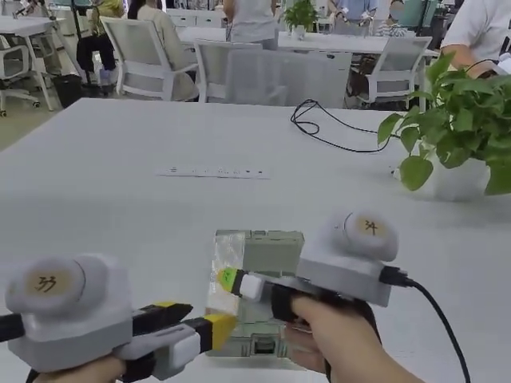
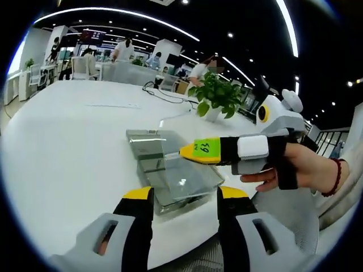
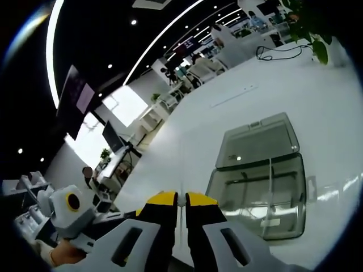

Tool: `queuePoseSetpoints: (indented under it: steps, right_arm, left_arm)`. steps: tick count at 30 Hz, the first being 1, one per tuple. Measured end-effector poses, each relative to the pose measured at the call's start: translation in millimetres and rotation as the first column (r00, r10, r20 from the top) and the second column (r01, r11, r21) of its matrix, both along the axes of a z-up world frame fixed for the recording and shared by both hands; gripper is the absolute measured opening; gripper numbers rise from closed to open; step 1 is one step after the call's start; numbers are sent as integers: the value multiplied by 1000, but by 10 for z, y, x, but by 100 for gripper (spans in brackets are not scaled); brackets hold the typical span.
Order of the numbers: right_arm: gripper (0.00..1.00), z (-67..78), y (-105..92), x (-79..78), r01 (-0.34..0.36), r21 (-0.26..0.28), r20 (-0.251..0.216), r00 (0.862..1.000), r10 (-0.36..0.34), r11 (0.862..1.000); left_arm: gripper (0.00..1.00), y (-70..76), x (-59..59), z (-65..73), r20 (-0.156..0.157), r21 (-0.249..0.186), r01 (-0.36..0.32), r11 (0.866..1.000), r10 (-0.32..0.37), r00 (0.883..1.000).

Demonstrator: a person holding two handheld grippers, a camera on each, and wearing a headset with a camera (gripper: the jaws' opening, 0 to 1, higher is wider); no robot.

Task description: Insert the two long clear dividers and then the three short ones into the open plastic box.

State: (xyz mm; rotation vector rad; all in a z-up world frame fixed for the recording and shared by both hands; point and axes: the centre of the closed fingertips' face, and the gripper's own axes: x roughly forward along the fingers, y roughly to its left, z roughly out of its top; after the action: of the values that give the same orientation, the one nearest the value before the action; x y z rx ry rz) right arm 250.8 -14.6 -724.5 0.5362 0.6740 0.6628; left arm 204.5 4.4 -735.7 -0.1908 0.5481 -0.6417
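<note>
At 6 o'clock on the white table in the head view lies the open plastic box, its lid folded back toward 12 o'clock. We see the right gripper entering from 3 o'clock, its jaws pinched almost together on a clear divider. The divider stands upright over the box's 9 o'clock side, and the right gripper view shows it edge-on as a thin line between the jaws. The left gripper hovers near the box's 7 o'clock corner, jaws spread and empty. We judge the step in hand to be seating a divider. We cannot tell whether it is a long or a short one, or how many already sit inside. The next move calls for squaring the sheet to the wall slots and lowering it straight down, with the left gripper available to steady the box.
</note>
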Motion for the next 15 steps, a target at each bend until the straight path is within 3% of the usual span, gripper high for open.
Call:
queuePoseSetpoints:
  steps: [3, 6, 9, 15]
  right_arm:
    - [7, -42, -48, 18, -2, -28, -57, 998, 0, 1000]
    - [7, -85, -115, 55, 2, -71, -90, 996, -8, 997]
    - [7, -123, -172, 85, 4, -106, -145, 989, -19, 994]
    - [7, -202, -279, 128, -5, -199, -234, 971, -43, 980]
  left_arm:
    - [48, 0, -15, 0, 32, 72, 43, 996, -46, 998]
    - [50, 3, -45, -50, 35, 161, 95, 982, -102, 994]
    - [56, 1, -32, -77, 64, 236, 121, 964, -140, 988]
    - [65, -13, -6, -58, 99, 264, 131, 955, -162, 982]
